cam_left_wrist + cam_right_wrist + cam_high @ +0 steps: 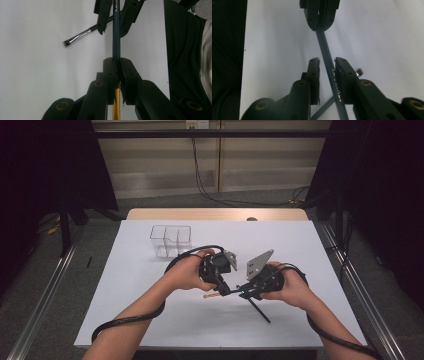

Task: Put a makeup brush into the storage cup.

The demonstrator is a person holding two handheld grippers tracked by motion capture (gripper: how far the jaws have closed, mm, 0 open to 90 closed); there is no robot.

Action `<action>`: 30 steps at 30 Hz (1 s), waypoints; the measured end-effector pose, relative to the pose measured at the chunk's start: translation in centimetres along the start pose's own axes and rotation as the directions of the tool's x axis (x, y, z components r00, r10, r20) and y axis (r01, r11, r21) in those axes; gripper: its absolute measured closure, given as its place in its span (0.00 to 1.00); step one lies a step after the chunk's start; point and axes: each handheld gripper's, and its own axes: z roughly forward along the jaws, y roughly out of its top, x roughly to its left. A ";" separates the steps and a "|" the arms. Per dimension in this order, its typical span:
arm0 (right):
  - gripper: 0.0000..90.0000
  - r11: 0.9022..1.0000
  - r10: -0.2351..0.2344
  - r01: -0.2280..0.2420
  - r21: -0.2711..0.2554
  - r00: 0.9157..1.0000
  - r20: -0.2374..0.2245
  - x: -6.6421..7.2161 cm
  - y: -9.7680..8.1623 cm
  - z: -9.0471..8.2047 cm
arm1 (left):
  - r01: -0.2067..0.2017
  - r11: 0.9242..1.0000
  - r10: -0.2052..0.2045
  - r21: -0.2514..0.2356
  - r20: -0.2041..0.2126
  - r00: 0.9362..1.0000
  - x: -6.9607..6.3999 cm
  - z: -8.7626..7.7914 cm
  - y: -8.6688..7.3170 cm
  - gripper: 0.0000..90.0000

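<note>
A brush with a dark blue handle (116, 45) and a gold ferrule is clamped in my left gripper (116, 62), which is shut on it. Its tan end (210, 295) sticks out to the left below my left hand. My right gripper (327, 62) faces the left one, with the blue handle (325, 50) between its jaws. The handle lies against one pad, and a gap shows at the other pad. In the high view both grippers meet tip to tip above the middle of the white table (150, 320).
A second brush (77, 37), black with a silver ferrule, lies on the table under the grippers, and its thin handle (260, 310) points toward the front edge. A clear compartment box (170, 240) stands at the back left. Cables trail from both grippers.
</note>
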 end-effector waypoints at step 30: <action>0.79 0.999 0.029 -0.029 -0.042 1.000 0.005 -0.2 -0.1 -0.6 | -0.011 0.996 0.012 0.083 -0.009 1.000 0.5 0.7 -0.2 0.93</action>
